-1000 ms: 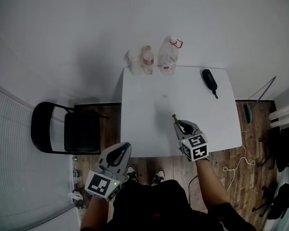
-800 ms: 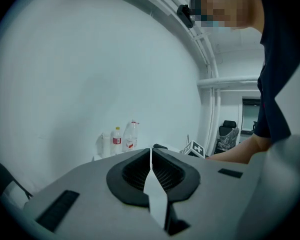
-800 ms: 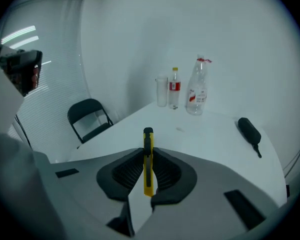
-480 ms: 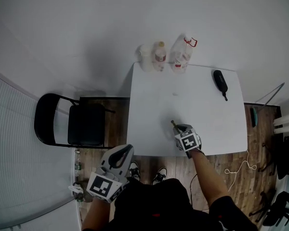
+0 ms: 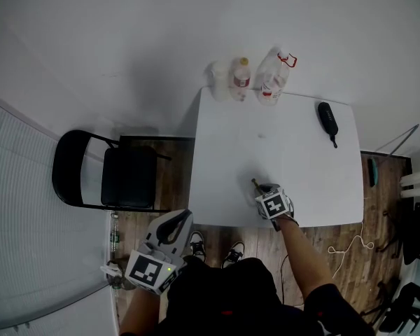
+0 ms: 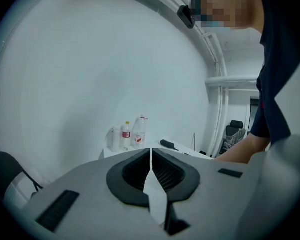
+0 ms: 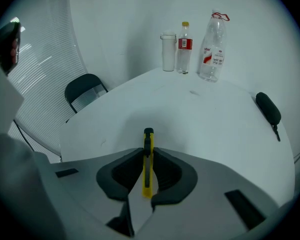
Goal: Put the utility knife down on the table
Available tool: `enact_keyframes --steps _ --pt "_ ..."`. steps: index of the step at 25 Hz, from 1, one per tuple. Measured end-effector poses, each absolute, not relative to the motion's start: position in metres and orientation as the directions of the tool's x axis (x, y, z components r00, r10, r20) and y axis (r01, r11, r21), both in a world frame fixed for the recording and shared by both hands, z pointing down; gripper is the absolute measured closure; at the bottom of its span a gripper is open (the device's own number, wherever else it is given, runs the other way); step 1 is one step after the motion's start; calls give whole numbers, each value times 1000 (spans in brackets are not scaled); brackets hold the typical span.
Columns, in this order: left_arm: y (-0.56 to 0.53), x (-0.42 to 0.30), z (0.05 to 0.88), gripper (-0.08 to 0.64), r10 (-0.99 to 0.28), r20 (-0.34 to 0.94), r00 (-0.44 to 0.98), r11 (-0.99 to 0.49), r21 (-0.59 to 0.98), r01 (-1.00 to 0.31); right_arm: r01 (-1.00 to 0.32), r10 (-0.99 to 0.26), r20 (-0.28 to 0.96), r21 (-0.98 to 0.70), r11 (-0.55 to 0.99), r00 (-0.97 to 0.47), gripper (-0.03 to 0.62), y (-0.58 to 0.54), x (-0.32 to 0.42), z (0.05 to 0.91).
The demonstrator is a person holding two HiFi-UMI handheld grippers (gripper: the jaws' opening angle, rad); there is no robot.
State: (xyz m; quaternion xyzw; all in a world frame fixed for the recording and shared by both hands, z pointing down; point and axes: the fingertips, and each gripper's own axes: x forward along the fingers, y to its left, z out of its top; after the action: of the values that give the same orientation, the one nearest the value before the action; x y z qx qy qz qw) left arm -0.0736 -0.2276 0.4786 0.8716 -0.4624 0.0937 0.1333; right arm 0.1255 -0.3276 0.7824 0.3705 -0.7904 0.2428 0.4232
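The yellow utility knife (image 7: 148,156) is clamped edge-on between the jaws of my right gripper (image 7: 148,151), its black end sticking out past the pads. In the head view that right gripper (image 5: 262,188) is low over the near edge of the white table (image 5: 294,163), tilted steeply down, with the knife tip (image 5: 254,183) poking out at its far side. My left gripper (image 5: 176,222) hangs off the table's near left corner, above the floor. Its jaws meet with nothing between them in the left gripper view (image 6: 150,156).
At the table's far edge stand a white cup (image 7: 168,51), a small red-labelled bottle (image 7: 184,47) and a larger clear bottle (image 7: 212,48). A black handled tool (image 7: 268,108) lies at the far right. A black folding chair (image 5: 101,178) stands left of the table; cables lie on the wooden floor at the right.
My right gripper has sunk toward the table with the knife and tipped further down. The left gripper has shifted slightly, still off the table's corner.
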Motion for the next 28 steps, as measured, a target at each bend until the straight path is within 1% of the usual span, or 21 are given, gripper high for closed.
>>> enact_keyframes --steps 3,5,6,8,10,13,15,20,28 --pt "-229 -80 480 529 -785 292 546 -530 138 -836 -796 -384 849 -69 601 -364 521 -328 126 785" --pt "-229 -81 478 529 -783 291 549 -534 137 -834 -800 -396 838 -77 595 -375 481 -328 126 780" --pt "-229 -81 477 529 -781 286 554 -539 138 -831 -803 -415 822 -81 590 -389 460 -330 127 772" --pt "-231 -80 473 529 -778 276 565 -550 138 -824 -820 -496 761 -82 567 -419 460 -337 128 738" --pt "-233 -80 470 529 -773 265 577 -562 137 -816 -843 -593 676 -80 532 -438 463 -342 132 695" --pt "-234 -78 464 529 -759 245 603 -589 135 -797 -856 -706 565 -1 516 -427 513 -336 136 635" --pt "-234 -75 458 529 -749 225 623 -612 125 -781 -858 -756 496 44 513 -426 531 -328 135 599" --pt "-235 -66 440 529 -723 182 666 -663 84 -744 -887 -844 340 57 459 -415 549 -301 136 520" --pt "-224 -52 412 529 -668 124 733 -736 36 -676 -923 -918 170 85 376 -358 558 -241 145 434"
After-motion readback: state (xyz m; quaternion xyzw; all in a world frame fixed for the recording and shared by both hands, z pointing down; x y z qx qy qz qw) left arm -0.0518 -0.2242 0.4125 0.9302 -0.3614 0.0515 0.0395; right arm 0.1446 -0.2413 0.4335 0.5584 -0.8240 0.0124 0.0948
